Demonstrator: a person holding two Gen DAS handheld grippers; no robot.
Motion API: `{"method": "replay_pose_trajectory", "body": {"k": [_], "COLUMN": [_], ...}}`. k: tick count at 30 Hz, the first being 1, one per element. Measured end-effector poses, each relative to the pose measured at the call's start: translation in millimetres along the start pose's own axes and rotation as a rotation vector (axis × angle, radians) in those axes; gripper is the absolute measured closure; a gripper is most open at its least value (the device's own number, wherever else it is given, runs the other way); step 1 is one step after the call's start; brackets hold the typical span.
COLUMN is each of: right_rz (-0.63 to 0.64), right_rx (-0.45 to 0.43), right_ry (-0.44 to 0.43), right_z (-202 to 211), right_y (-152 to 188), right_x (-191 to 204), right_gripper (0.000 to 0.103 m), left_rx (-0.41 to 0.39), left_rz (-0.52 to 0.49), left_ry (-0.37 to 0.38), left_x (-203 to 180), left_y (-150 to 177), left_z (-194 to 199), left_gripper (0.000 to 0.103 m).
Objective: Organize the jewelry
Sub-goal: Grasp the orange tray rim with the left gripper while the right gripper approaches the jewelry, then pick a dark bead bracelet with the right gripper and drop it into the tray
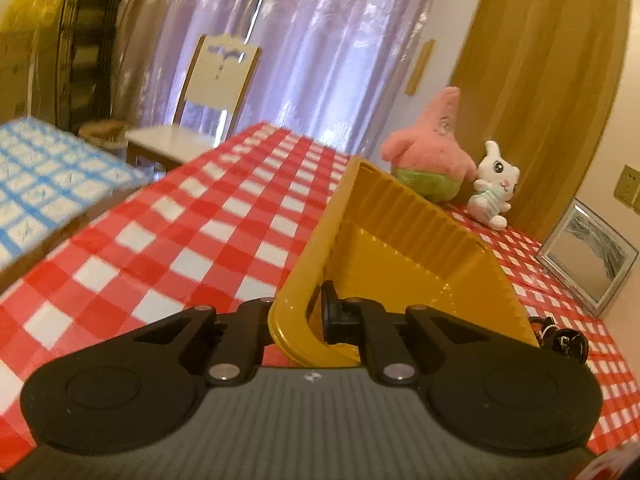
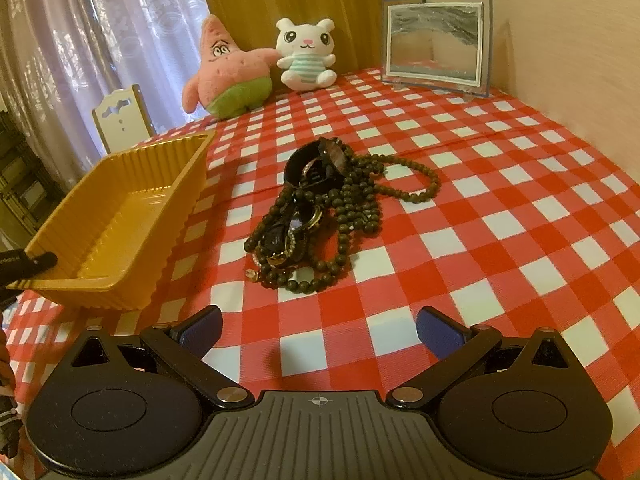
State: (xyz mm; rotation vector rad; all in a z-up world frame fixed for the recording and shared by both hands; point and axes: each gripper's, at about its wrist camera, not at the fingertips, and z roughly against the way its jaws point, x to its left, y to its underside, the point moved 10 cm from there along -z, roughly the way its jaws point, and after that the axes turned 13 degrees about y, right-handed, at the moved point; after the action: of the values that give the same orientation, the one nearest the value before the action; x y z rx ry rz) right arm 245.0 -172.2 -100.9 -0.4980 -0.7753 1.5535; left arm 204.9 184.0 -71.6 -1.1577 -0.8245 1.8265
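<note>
Left tongs [image 1: 298, 322] pinch the ribbed yellow plastic tray's [image 1: 404, 240] near wall, apparently steadying it; right tongs [image 2: 318, 330] gape wide before tangled dark bead necklaces [image 2: 324, 212].

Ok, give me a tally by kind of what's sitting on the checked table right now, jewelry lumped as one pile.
Plush toys: 2, the pink star and the white bunny
Yellow tray: 1, empty, its near rim pinched in the left gripper
Jewelry pile: 1, tangled beads and watches
Picture frame: 1
Total: 5
</note>
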Motion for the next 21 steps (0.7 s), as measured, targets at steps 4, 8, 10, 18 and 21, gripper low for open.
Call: {"method": "replay_pose_trajectory", "body": {"k": [4, 8, 10, 18, 21], "right_rz": [0.014, 0.054, 0.076, 0.178, 0.21], "right_rx": [-0.052, -0.099, -0.102, -0.111, -0.103], "right_ry": [0.006, 0.002, -0.012, -0.032, -0.016], "right_z": [3, -1, -5, -35, -50], "right_y": [-17, -37, -46, -68, -72], "right_x": [-1, 6, 13, 43, 48], "right_gripper": [0.001, 0.02, 0.03, 0.068, 0.076], "left_rx": [-0.014, -0.032, -0.038, -0.027, -0.024], "left_rz": [-0.062, -0.115, -0.138, -0.159, -0.18], "left_ry": [0.035, 0.079, 0.086, 0.105, 0.126], "left_x": [-19, -37, -43, -35, -33], "left_y": [-8, -18, -20, -29, -29], "left_z": [2, 4, 4, -2, 2], "left_gripper": [0.096, 0.096, 0.096, 0.096, 0.096]}}
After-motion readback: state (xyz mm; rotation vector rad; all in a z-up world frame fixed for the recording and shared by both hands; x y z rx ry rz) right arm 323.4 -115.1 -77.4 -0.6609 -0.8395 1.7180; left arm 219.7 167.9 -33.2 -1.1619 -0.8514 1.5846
